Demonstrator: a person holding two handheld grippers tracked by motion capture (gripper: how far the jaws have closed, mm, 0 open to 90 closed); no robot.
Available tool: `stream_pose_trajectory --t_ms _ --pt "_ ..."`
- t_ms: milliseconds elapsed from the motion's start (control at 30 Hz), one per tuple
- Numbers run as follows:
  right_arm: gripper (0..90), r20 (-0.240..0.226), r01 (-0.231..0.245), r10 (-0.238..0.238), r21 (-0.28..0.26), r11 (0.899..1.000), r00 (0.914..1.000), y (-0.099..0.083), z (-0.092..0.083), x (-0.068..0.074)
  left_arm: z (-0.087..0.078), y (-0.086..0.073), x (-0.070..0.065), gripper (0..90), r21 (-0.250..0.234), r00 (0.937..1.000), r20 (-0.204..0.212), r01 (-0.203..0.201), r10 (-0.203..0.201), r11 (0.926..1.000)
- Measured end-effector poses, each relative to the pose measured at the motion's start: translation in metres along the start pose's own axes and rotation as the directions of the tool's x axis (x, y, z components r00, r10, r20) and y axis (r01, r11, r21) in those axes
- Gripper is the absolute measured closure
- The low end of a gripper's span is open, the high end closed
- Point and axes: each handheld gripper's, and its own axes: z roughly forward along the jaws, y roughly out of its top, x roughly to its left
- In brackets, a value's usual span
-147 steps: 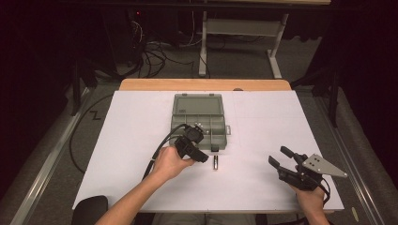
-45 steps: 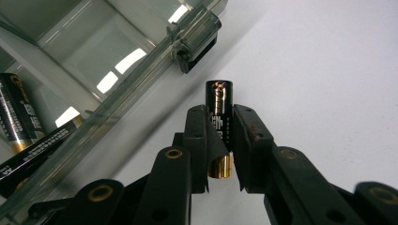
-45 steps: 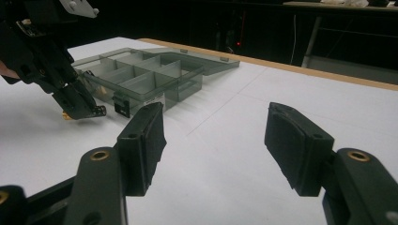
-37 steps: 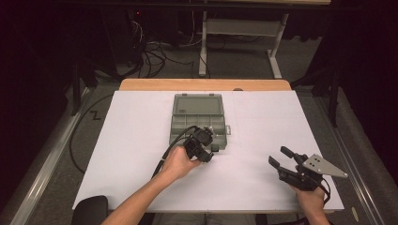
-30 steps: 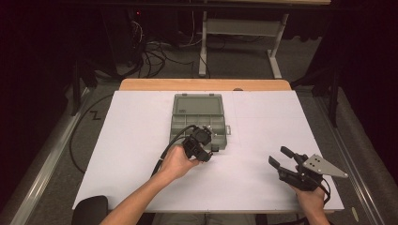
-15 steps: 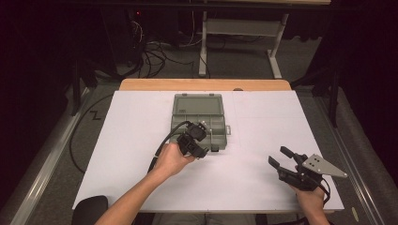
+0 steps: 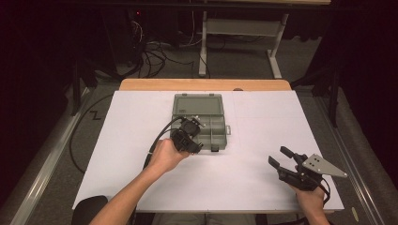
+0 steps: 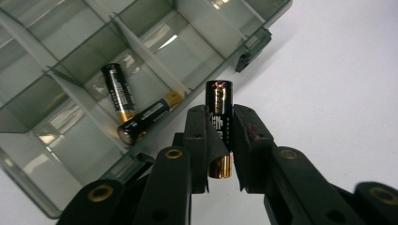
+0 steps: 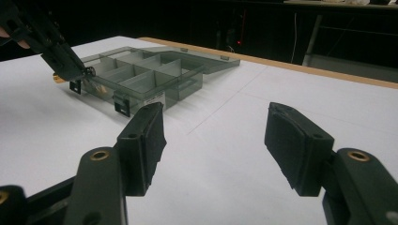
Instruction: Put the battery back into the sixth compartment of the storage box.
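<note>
My left gripper is shut on a black and gold battery, which stands upright between the pads just outside the front wall of a clear grey compartment box. Two more batteries lie in one near compartment, one leaning across the other. From above, the left gripper hovers over the front left part of the open box. My right gripper stands open with nothing between its pads, low over the table at the front right, well apart from the box.
The box's lid lies flat behind it, and two black latches stick out of its front wall. White table surface lies between the box and the right gripper. Cables and a desk frame stand on the floor beyond the table.
The left gripper has lifted the battery off the table in front of the box and carried it up and back to the box's front left corner. The right gripper has stayed put.
</note>
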Motion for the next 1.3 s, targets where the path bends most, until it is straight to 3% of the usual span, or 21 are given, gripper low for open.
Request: stream_pose_trajectory --t_ms 600,800,933,1300 --pt "39.9 -0.001 0.0 0.0 -0.001 1.0 1.0 0.0 0.0 0.0 -0.003 0.011 0.018 76.2 0.003 0.9985 -0.026 0.049 -0.049 0.9988" --pt "39.9 0.0 0.0 0.0 -0.001 1.0 1.0 0.0 -0.001 0.0 0.001 0.014 0.025 76.2 0.008 0.9969 -0.033 0.072 -0.072 0.9973" --pt "39.9 0.0 -0.001 0.001 -0.001 1.0 1.0 0.0 0.0 0.0 0.004 0.015 0.03 76.2 -0.005 0.9947 -0.058 0.084 -0.084 0.9964" --pt "39.9 -0.003 0.0 0.0 0.001 1.0 1.0 0.0 0.0 0.0 0.013 0.019 0.038 76.2 -0.004 0.9909 -0.064 0.118 -0.118 0.993"
